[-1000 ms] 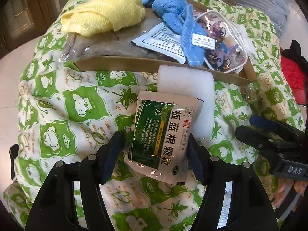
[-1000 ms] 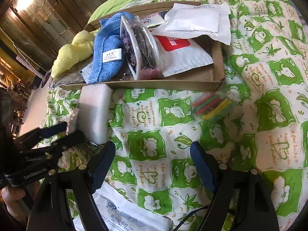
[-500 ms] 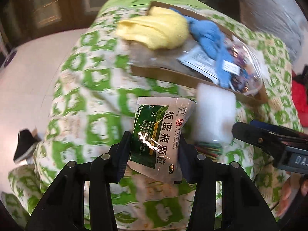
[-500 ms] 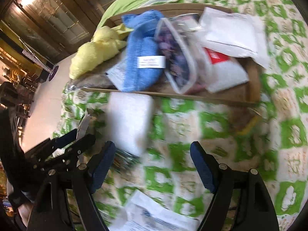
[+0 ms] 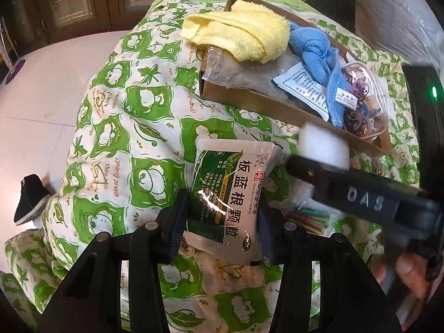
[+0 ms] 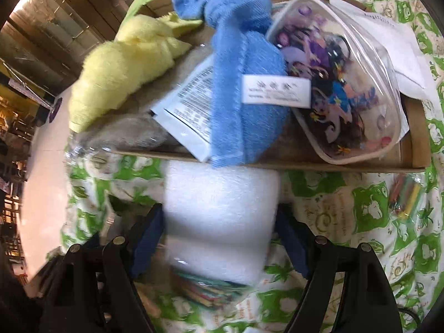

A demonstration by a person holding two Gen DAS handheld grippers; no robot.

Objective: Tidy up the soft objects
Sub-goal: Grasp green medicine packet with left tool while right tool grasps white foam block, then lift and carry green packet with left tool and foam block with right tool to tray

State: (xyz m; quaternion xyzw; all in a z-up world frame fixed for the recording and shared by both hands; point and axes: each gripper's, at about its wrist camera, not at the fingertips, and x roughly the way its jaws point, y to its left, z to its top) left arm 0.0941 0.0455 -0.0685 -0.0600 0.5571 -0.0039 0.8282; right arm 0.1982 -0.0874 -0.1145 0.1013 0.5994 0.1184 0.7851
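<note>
My left gripper [image 5: 222,208] is shut on a green and white granule sachet [image 5: 230,183], held a little above the quilt. My right gripper [image 6: 219,222] straddles a white foam block [image 6: 219,194] that lies just in front of the cardboard tray [image 6: 277,163]. Its jaws are closing, with the pads right at the block's two sides. In the left wrist view the foam block [image 5: 324,144] shows behind the right gripper's black body. The tray holds a yellow towel [image 5: 238,33], a blue towel [image 5: 313,47], a white sachet [image 5: 305,88] and a clear cartoon pouch [image 5: 363,97].
A green and white quilt [image 5: 125,138] covers the bed. One bag of coloured sticks [image 6: 205,291] lies under the foam's near end, another [image 6: 405,194] off to the right. A black shoe [image 5: 27,197] is on the pale floor, a plastic bag [image 5: 394,14] behind the tray.
My left gripper has shut on the green sachet and raised it slightly. My right gripper has swung left across the quilt, from bare cloth to astride the foam block.
</note>
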